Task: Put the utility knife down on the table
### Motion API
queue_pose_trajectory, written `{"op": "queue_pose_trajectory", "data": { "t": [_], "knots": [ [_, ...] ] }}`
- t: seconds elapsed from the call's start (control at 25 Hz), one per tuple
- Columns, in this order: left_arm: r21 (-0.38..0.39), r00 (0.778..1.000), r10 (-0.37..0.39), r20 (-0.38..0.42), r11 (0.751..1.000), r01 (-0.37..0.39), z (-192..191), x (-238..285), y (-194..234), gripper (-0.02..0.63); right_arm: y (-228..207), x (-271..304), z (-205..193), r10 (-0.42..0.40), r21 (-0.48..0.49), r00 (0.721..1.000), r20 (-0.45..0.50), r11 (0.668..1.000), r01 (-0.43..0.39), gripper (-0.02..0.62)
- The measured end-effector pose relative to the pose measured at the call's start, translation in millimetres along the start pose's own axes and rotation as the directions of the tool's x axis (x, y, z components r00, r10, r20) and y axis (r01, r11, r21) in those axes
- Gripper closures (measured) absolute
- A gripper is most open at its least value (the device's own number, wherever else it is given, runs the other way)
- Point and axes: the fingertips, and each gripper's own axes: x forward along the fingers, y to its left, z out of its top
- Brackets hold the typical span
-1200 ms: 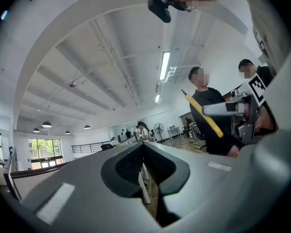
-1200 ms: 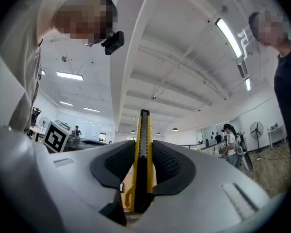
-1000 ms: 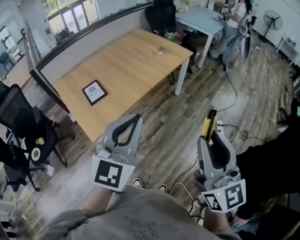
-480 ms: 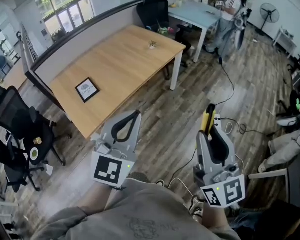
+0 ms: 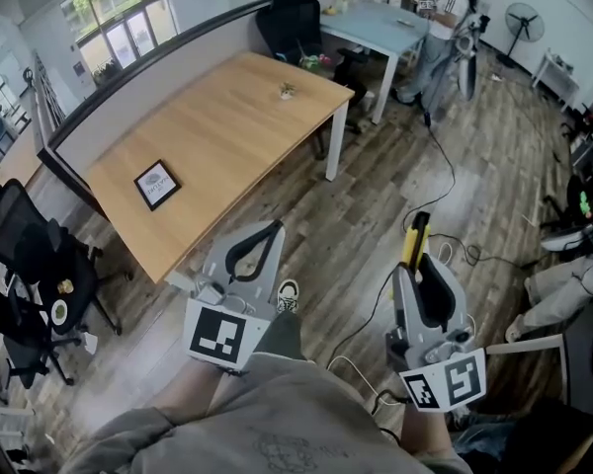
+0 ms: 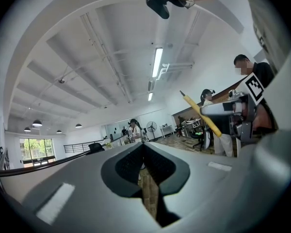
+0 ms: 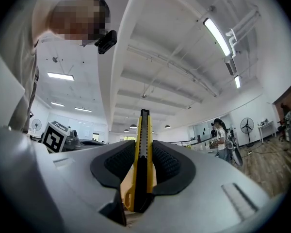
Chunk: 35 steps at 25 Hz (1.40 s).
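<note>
My right gripper (image 5: pixel 421 273) is shut on a yellow and black utility knife (image 5: pixel 414 244), whose end sticks out past the jaws; in the right gripper view the utility knife (image 7: pixel 143 152) stands upright between the pads. My left gripper (image 5: pixel 262 240) is shut with nothing in it, and in the left gripper view its jaws (image 6: pixel 144 147) meet. Both grippers hang over the wooden floor, short of the light wooden table (image 5: pixel 227 136) that lies ahead and to the left. From the left gripper view the knife (image 6: pixel 200 113) shows at right.
A framed card (image 5: pixel 156 184) and a small object (image 5: pixel 288 91) lie on the table. Black office chairs (image 5: pixel 25 255) stand at left, another chair (image 5: pixel 292 18) behind the table. Cables (image 5: pixel 445 196) run across the floor. A person (image 5: pixel 445 18) stands by a far desk.
The view has shifted: the table and floor have slid left and up in the head view. Both grippers keep their places in front of me, the knife still held.
</note>
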Motion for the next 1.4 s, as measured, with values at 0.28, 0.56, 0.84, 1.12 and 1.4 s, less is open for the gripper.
{"op": "queue_pose_trajectory", "data": {
  "t": [0.28, 0.56, 0.84, 1.12, 1.4],
  "knots": [
    [-0.001, 1.0, -0.006, -0.001, 1.0, 0.006, -15.9, 51.8, 25.1, 0.604, -33.5, 43.8, -19.3, -0.008, -0.002, 1.0, -0.015, 1.0, 0.008, 0.471],
    [-0.018, 1.0, -0.024, -0.02, 1.0, 0.024, -33.1, 121.2, 71.4, 0.604, -70.4, 116.7, -42.1, -0.02, 0.011, 0.998, -0.067, 1.0, 0.02, 0.471],
    [-0.027, 0.999, -0.035, -0.04, 0.999, 0.034, -53.4, 208.5, 146.5, 0.604, -110.3, 225.1, -61.7, -0.025, 0.022, 0.994, -0.107, 0.999, 0.027, 0.471],
    [0.007, 0.999, -0.017, -0.044, 1.0, 0.017, -69.0, 292.1, 235.9, 0.604, -150.6, 339.2, -82.6, -0.049, 0.014, 0.989, -0.143, 0.999, 0.051, 0.472],
    [-0.017, 0.998, -0.003, -0.068, 1.0, 0.002, -88.9, 347.0, 295.7, 0.604, -170.9, 423.5, -110.3, -0.026, 0.066, 0.987, -0.16, 0.997, 0.037, 0.471]
  ]
}}
